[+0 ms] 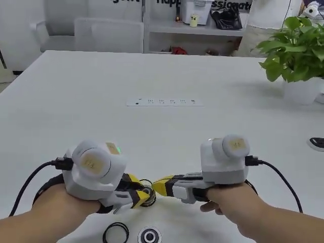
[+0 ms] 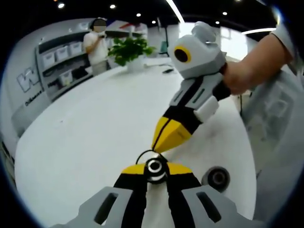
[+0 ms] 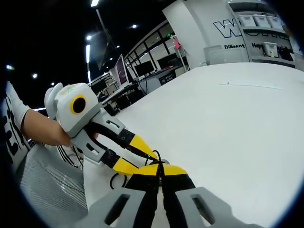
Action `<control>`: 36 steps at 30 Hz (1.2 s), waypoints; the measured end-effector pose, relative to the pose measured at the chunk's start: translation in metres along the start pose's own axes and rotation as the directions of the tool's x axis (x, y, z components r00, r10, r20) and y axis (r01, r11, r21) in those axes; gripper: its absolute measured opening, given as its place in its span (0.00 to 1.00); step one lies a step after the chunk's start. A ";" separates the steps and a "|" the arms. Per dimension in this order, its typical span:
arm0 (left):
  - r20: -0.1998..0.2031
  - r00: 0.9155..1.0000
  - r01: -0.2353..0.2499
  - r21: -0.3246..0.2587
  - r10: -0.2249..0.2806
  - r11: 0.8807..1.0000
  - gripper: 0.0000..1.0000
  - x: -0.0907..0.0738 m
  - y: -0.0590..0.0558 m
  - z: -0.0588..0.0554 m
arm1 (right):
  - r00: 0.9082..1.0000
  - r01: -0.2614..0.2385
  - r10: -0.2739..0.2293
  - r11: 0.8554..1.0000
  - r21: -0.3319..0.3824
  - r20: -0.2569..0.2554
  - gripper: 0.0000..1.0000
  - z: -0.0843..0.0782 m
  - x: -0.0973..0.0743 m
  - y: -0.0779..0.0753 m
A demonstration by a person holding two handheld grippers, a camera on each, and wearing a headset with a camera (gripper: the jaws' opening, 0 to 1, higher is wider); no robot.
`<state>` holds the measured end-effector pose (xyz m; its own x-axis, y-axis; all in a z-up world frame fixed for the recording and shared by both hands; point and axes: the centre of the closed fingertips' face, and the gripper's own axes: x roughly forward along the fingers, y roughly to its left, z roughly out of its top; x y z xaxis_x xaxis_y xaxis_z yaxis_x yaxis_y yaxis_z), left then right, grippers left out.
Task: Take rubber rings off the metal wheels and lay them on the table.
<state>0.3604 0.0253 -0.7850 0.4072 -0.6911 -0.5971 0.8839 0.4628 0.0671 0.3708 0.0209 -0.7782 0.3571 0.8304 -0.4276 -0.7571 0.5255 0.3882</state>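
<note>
My left gripper (image 2: 156,175) is shut on a small metal wheel (image 2: 156,166), held just above the white table (image 1: 152,76). My right gripper (image 3: 161,170) meets it tip to tip and is shut on the thin black rubber ring (image 2: 142,155) at the wheel's rim. In the head view the left gripper (image 1: 143,196) and right gripper (image 1: 159,186) touch near the table's front edge. A loose black rubber ring (image 1: 116,233) and a bare metal wheel (image 1: 150,236) lie on the table just in front of them.
A white power strip (image 1: 164,102) lies mid-table. A potted plant (image 1: 296,50) stands at the far right, with a small dark object (image 1: 317,143) at the right edge. Chairs (image 1: 109,33) line the far side. A person (image 2: 96,42) stands by shelves.
</note>
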 end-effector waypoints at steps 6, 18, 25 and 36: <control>0.025 1.000 0.000 -0.009 0.000 1.000 0.20 -0.010 -0.002 0.006 | 1.000 -0.005 0.004 1.000 0.006 0.007 0.00 0.003 -0.001 0.003; 0.093 0.995 0.031 -0.076 -0.024 0.997 0.26 -0.036 -0.008 0.012 | 0.999 -0.023 0.022 1.000 0.008 0.023 0.00 0.009 -0.004 0.013; 0.118 0.993 0.028 -0.086 -0.017 0.996 0.32 -0.049 -0.009 0.015 | 0.999 -0.036 0.036 0.999 0.000 0.020 0.00 0.010 -0.003 0.021; 0.119 0.993 0.024 -0.048 -0.018 0.999 0.40 -0.065 -0.017 0.010 | 0.998 -0.063 0.063 0.998 -0.001 0.006 0.00 0.008 -0.001 0.033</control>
<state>0.3213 0.0569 -0.7391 0.4154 -0.7606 -0.4989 0.8815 0.4720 0.0145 0.3496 0.0388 -0.7582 0.3124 0.8629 -0.3972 -0.7786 0.4722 0.4133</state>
